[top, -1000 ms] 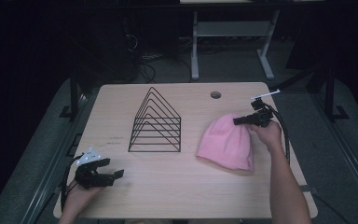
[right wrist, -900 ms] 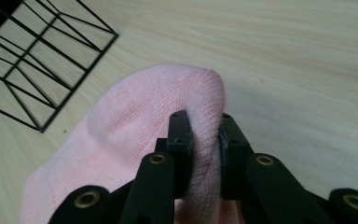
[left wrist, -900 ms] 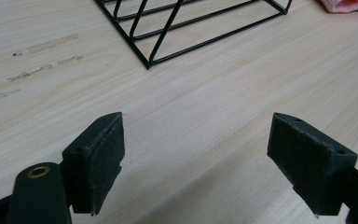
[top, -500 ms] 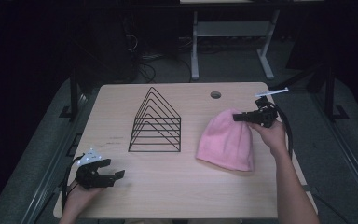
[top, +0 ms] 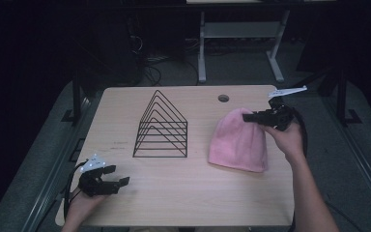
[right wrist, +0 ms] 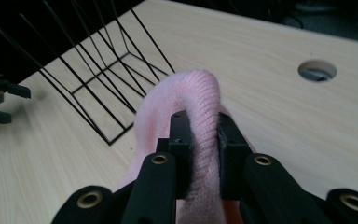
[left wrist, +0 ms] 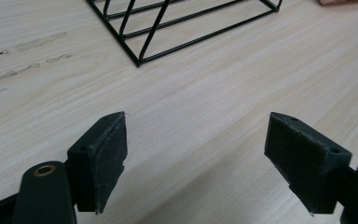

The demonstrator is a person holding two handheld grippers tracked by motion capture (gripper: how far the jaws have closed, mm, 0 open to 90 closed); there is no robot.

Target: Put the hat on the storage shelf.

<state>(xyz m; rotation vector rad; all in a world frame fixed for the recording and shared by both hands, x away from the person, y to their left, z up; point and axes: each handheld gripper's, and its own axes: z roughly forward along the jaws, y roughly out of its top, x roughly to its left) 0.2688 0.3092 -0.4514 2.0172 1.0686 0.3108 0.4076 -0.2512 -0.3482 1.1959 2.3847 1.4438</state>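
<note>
At the near left corner of the table (top: 193, 203), the left gripper (top: 107, 182) is kept low and unmoved, its jaws spread wide over bare wood with nothing between them. Farther off stands the black wire rack (top: 162, 126). Beyond it, at the right, the pink knit beanie (top: 239, 142) has been pinched at its crown by the right gripper (top: 247, 117) and that end raised since a second ago, so a lift toward the rack is judged under way; the brim is left on the table.

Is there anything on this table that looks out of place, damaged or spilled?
Nothing stands out. The pink hat is pinched at its top by the right gripper, and the wire rack stands upright on the table.
</note>
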